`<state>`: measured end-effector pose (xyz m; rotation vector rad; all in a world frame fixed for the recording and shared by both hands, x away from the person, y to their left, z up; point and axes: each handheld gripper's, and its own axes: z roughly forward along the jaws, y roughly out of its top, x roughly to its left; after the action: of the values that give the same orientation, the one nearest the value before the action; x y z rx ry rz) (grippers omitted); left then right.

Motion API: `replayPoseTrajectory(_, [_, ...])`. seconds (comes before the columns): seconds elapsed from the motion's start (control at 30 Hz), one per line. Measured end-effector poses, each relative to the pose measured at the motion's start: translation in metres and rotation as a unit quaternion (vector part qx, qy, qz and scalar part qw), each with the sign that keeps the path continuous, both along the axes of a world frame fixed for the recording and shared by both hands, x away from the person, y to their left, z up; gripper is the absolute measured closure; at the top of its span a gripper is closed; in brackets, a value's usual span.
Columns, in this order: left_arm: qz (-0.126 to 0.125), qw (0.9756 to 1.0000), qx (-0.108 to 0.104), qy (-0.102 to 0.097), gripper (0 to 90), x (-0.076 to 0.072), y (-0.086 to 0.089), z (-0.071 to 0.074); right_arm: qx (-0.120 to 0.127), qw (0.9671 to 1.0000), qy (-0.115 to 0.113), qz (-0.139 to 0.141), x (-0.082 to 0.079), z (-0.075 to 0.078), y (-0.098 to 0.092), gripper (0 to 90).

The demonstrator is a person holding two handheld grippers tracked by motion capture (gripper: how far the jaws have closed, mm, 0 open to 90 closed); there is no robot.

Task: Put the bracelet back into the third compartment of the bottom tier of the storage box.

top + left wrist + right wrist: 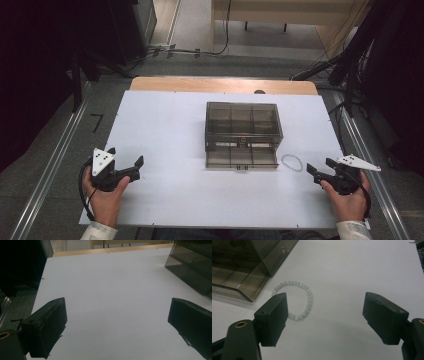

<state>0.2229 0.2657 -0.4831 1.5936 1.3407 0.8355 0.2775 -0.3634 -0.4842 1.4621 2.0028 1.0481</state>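
Smoky drawer box [243, 134] centred on white table [165, 130], bead bracelet [292, 162] just beside it, left gripper [125, 161] and right gripper [320, 167] both held released, nothing grasped.

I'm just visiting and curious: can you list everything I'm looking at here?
Table: one, white top with a wooden far edge, centre.
Box: one, smoky clear plastic with compartments, its lowest drawer pulled out; mid-table.
Bracelet: one, pale beads, flat on the table just right of the drawer.
Cables: several, black, on the floor beyond the table.
Left tool: one, black, open, near the table's left edge, over bare table.
Right tool: one, black, open, near the right edge, pointed toward the bracelet.
Hands: two, one holding each tool, pale sleeves.
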Motion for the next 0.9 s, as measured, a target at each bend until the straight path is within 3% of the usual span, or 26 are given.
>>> replayPoseTrajectory(0.9, [-0.010,0.9999,0.001,0.002,2.4,0.0001,-0.0023,-0.0004,-0.005,1.0000,0.002,0.002,0.0061,-0.0011,0.0036,21.3])
